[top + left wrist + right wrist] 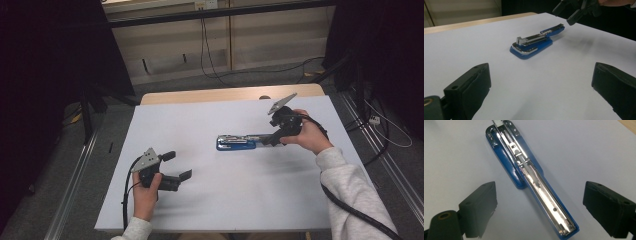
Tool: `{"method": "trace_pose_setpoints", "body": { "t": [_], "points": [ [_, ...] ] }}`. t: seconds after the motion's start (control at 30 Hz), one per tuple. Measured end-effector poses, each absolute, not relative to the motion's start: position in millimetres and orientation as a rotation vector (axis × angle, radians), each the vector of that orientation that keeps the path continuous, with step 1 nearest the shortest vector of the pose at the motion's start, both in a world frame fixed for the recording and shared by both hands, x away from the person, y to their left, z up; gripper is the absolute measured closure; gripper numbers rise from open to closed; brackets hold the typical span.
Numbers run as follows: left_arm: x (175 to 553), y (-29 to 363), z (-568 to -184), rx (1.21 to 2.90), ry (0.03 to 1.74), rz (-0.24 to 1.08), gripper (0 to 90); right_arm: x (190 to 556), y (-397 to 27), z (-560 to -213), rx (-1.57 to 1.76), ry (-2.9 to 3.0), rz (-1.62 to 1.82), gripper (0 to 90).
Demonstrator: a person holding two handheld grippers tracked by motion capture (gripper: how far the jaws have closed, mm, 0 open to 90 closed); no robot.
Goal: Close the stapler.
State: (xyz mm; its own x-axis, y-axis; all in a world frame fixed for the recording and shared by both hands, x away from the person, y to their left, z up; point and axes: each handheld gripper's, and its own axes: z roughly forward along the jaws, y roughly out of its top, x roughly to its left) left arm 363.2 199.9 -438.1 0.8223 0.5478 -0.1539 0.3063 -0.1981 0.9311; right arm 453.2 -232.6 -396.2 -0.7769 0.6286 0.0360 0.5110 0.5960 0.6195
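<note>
1. Lying in the middle of the table (165, 125), the blue stapler (236, 143) is flipped open.
2. The right tongs (540, 205) hang just over it, spread apart, gripping nothing yet.
3. The left tongs (179, 165) wait well apart from it, spread wide too.

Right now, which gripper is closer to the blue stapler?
Right. The right gripper hovers open at the stapler's far end, jaws either side of it; the left gripper sits open well away, toward the near-left.
</note>
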Motion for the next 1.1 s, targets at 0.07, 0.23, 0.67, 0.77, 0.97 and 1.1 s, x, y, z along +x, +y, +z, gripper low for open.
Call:
{"method": "trace_pose_setpoints", "body": {
  "t": [0.07, 0.23, 0.67, 0.77, 0.97, 1.1],
  "points": [
    [365, 198, -438, 1.806, 0.657, 0.251, 2.4, 452, -236, -397, 0.965, 2.620, 0.938, 11.5],
    [374, 191, -437, 1.814, 0.669, 0.235, 2.6, 438, -253, -403, 1.034, 2.537, 0.948, 10.9],
    [396, 160, -435, 1.914, 0.721, 0.232, 3.1, 421, -275, -413, 1.165, 2.409, 1.049, 9.7],
    [404, 153, -437, 1.930, 0.736, 0.233, 3.6, 417, -277, -416, 1.190, 2.393, 1.051, 9.9],
    [414, 146, -442, 1.896, 0.780, 0.232, 4.5, 412, -281, -420, 1.216, 2.376, 1.031, 11.8],
    [421, 140, -440, 1.917, 0.796, 0.255, 5.4, 407, -287, -421, 1.241, 2.353, 1.038, 16.0]
  ]
}}
